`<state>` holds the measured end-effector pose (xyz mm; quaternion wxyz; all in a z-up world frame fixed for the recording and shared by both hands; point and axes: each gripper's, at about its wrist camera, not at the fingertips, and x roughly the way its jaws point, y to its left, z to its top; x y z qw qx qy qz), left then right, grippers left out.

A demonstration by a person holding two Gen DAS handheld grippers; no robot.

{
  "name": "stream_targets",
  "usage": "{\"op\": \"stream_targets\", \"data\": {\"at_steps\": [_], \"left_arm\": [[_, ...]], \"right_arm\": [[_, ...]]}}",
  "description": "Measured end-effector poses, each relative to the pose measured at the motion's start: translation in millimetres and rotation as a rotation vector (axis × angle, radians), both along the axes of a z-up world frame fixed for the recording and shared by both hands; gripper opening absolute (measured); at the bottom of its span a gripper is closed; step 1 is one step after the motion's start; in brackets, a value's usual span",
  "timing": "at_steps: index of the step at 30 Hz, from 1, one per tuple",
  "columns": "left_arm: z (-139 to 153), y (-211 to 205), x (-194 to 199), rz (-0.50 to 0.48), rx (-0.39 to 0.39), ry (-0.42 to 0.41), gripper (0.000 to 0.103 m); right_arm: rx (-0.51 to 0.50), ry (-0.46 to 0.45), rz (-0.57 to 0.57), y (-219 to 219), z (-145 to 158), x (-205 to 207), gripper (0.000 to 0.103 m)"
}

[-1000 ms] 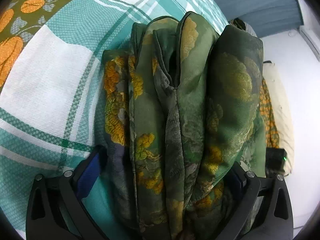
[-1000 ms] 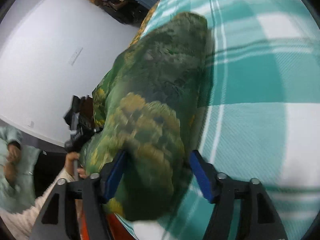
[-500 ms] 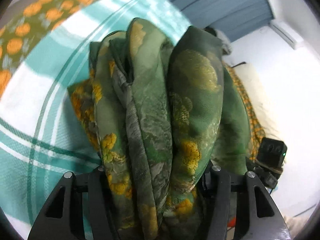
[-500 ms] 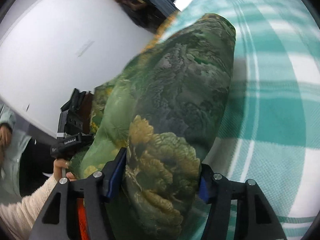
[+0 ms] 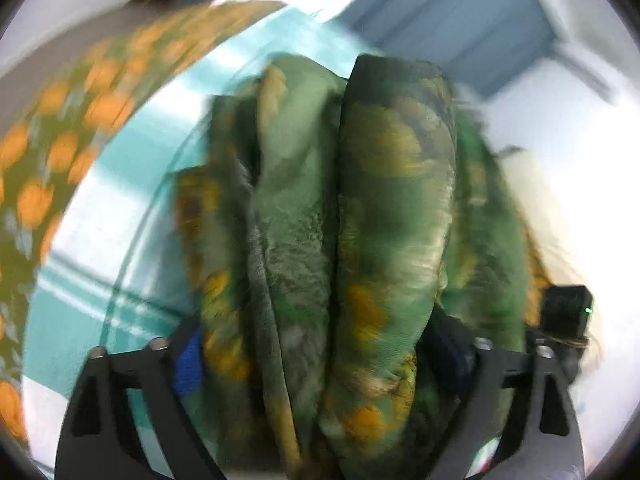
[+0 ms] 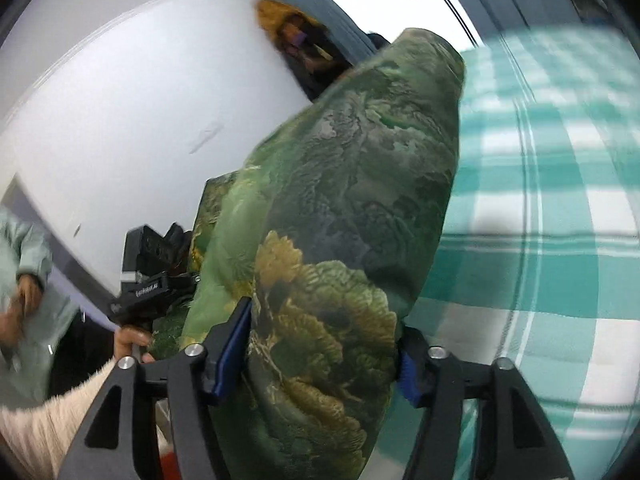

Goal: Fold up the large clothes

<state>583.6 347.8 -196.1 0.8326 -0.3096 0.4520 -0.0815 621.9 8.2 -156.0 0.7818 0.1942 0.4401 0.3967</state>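
A folded green garment [image 5: 392,200] with yellow flower print stands as a thick bundle between the fingers of my left gripper [image 5: 316,344]. Its jaws are opening, and the cloth still fills the gap from pad to pad. The same garment [image 6: 360,180] sits in my right gripper [image 6: 320,344], whose jaws are also opening while the blue pads [image 6: 232,340] touch the fabric on both sides. The bundle hangs above the teal and white checked bed sheet [image 6: 540,200]. The left wrist view is blurred by motion.
An olive cloth with orange fruit print [image 5: 60,120] lies along the bed's far left. A blue curtain [image 5: 460,32] and white wall stand behind. A hand [image 6: 128,340] holds the other gripper's handle. A person in pale green [image 6: 28,272] stands at the left edge.
Both grippers closed on the bundle, then widened again. The bundle rose off the sheet, and both views swung up toward the wall and curtain.
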Motion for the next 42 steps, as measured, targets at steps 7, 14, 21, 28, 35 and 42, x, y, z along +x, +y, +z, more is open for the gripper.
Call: {"op": "stream_targets", "data": {"at_steps": [7,14,21,28,35,42], "left_arm": [[-11.3,5.4,-60.2,0.077,-0.011,-0.078,0.096],[71.8,-79.5,-156.3,0.093,0.477,-0.252,0.102],[73.6,-152.8,-203.8,0.029,0.617,-0.205,0.103],[108.4,-186.9,-248.6,0.053,0.619,-0.223,0.103],[130.5,-205.1,-277.8,0.143,0.688,-0.222,0.103],[132.6,-222.9,-283.6,0.139,0.732,-0.187,0.103]], "right_arm": [[-0.152,0.061,-0.257,-55.4,-42.0,-23.1,0.083],[-0.576,-0.249,-0.339,-46.8,5.4,-126.6,0.089],[-0.761,-0.329,-0.367,-31.0,44.0,-192.0,0.089],[-0.773,-0.398,-0.405,-37.4,79.0,-242.2,0.089],[-0.762,-0.422,-0.414,-46.8,94.3,-275.9,0.089],[-0.748,-0.416,-0.418,-57.6,96.4,-291.0,0.089]]}}
